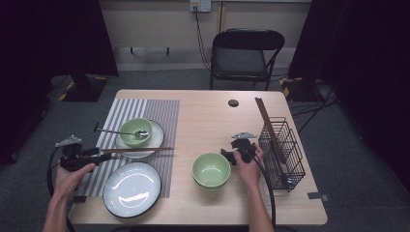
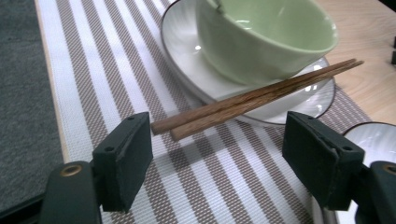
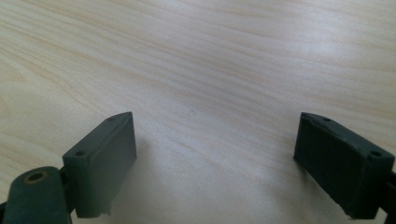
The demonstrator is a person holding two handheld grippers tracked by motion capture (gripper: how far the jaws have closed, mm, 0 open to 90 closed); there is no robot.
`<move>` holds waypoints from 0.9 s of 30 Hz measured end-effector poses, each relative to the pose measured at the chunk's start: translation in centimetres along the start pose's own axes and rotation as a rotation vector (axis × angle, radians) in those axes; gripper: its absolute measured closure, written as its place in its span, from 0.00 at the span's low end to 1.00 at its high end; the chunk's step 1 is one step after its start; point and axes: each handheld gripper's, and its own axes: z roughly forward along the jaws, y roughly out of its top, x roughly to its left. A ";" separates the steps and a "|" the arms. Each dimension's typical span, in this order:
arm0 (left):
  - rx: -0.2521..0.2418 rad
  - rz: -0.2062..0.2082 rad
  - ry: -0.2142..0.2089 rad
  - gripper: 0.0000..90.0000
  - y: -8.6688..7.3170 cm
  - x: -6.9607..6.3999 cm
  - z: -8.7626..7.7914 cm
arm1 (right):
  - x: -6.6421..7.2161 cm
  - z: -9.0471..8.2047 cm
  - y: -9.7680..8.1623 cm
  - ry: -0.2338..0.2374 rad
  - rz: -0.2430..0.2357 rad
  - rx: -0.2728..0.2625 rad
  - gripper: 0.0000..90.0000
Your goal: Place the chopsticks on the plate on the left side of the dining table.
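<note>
The left gripper [image 1: 99, 155] is seen at the left edge of the striped placemat [image 1: 159, 108], its jaws spread wide with nothing pressed between the pads. In the left gripper view the near ends of the pair of wooden chopsticks [image 2: 254, 97] lie just ahead of the gap between the jaws, closer to the left pad, and no contact with either pad can be made out. The chopsticks are laid side by side, touching along their length. Their near ends rest on the placemat, while the far part is carried across the rim of the white plate [image 2: 299, 100], so they are tilted slightly upward away from the gripper.

From the high view the long axis of the chopsticks [image 1: 138, 150] is seen to run across the table, left to right and almost parallel to its near edge. The thick ends point toward the left gripper and the thin ends reach past the plate [image 1: 155, 130] toward the placemat's right edge. A green bowl [image 1: 135, 131] with a spoon [image 1: 118, 132] in it stands on that plate (the chopsticks pass just in front of the bowl).

The right gripper [image 1: 227, 153] is held low over the bare table [image 3: 196, 56], just right of a second green bowl [image 1: 211, 170], and its jaws are likewise spread wide and empty. A wire basket [image 1: 283, 150] stands close behind the right hand [image 1: 249, 166].
</note>
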 end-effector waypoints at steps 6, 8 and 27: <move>0.038 0.017 0.009 0.29 -0.6 0.0 0.9 | 0.0 0.0 0.0 0.000 0.000 0.000 0.13; 0.054 0.038 0.027 0.29 -0.5 -0.2 1.3 | 0.0 0.0 0.0 0.000 0.000 0.000 0.13; 0.065 0.059 0.060 0.30 -0.3 -0.3 1.8 | 0.0 0.0 0.0 0.000 0.000 0.000 0.13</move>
